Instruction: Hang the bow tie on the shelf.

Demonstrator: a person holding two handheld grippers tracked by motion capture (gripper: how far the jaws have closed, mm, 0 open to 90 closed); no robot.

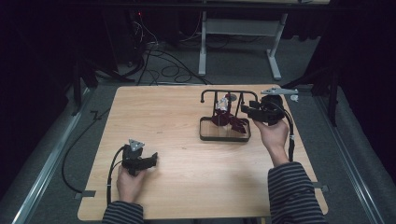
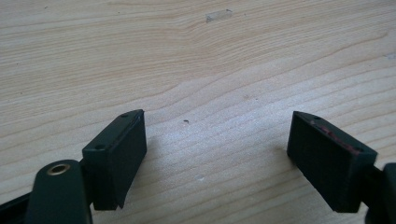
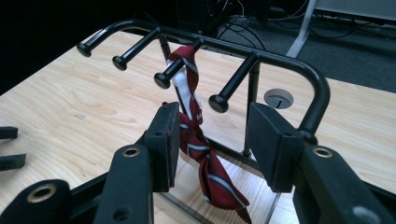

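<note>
At the far right of the pale wooden table [image 1: 187,158], we see the right gripper [image 3: 215,140] with its jaws spread on either side of a dark red striped fabric necktie [image 3: 196,140], not pinching it. The tie hangs from a peg of the black metal rack with a tray base [image 3: 261,51]. Near left, the left gripper [image 2: 215,149] rests with jaws spread over bare wood.
</note>
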